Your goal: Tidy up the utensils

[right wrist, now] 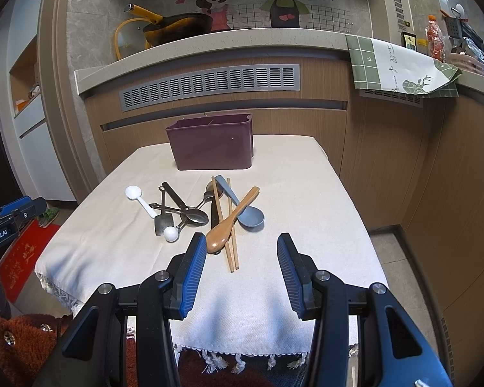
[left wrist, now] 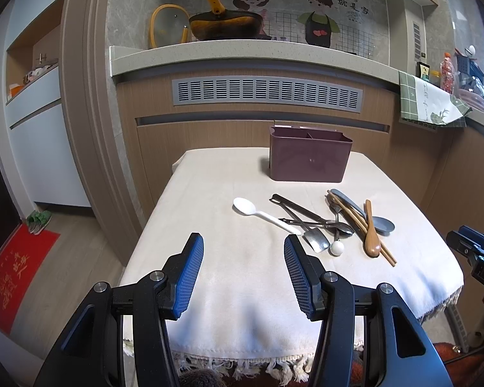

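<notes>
Left gripper: fingers spread wide, holding nothing, poised over bare cloth at the near end of the table.
Right gripper: fingers likewise released and empty; the near ends of the chopsticks lie between its tips.
Holder: a maroon plastic bin stands upright at the far end of the cloth, beyond both sets of fingers, with an inner divider showing at the rim; what the compartments hold cannot be made out from this low angle.
Utensils: heaped loose on the cloth between bin and fingers, none in the bin as far as can be seen.
Pile, left to right: a white plastic spoon, crossed metal pieces with a white ball-ended one, a wooden spoon across the chopsticks, and a grey spoon.
Hard to tell: the metal pieces overlap, so their number stays unclear.
Cut off: the person shows only as a rust-red sleeve at the right view's lower edge.
</notes>
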A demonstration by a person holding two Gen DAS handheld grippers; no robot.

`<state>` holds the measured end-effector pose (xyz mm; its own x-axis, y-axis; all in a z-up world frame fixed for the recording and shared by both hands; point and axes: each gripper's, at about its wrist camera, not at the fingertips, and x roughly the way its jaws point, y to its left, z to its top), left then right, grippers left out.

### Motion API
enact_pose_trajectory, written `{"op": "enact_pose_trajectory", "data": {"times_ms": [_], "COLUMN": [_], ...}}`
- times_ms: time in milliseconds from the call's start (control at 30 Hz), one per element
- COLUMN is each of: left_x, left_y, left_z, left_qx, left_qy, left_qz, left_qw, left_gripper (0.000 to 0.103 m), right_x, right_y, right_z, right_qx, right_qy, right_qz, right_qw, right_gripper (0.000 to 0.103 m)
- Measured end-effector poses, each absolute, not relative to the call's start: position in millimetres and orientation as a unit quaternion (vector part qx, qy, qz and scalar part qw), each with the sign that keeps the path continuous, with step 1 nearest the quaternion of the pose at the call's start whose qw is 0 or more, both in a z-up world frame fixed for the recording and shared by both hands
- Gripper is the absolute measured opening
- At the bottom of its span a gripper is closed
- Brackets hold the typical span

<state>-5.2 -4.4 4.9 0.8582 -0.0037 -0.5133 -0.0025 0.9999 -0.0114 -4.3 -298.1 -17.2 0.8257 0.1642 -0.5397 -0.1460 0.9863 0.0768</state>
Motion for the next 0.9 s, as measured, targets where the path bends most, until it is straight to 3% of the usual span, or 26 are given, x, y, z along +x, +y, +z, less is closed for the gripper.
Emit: {"op": "enact_pose_trajectory", "data": {"times_ms": [900], "left_x": [23], "left_y": [-9], "left_z": [-5], "left_qx": [-0.003], "left_qy": [0.296], "left_qz": [-0.039], "left_qw": [0.954], "left_gripper": [0.053], "right_x": [11], "right_y": [-303], "right_z": [-22], "right_qx": [0.025], "right_qy": [0.301], "right_qz": [0.1], "right_qw": [0.948], "right_gripper": [0.043]}}
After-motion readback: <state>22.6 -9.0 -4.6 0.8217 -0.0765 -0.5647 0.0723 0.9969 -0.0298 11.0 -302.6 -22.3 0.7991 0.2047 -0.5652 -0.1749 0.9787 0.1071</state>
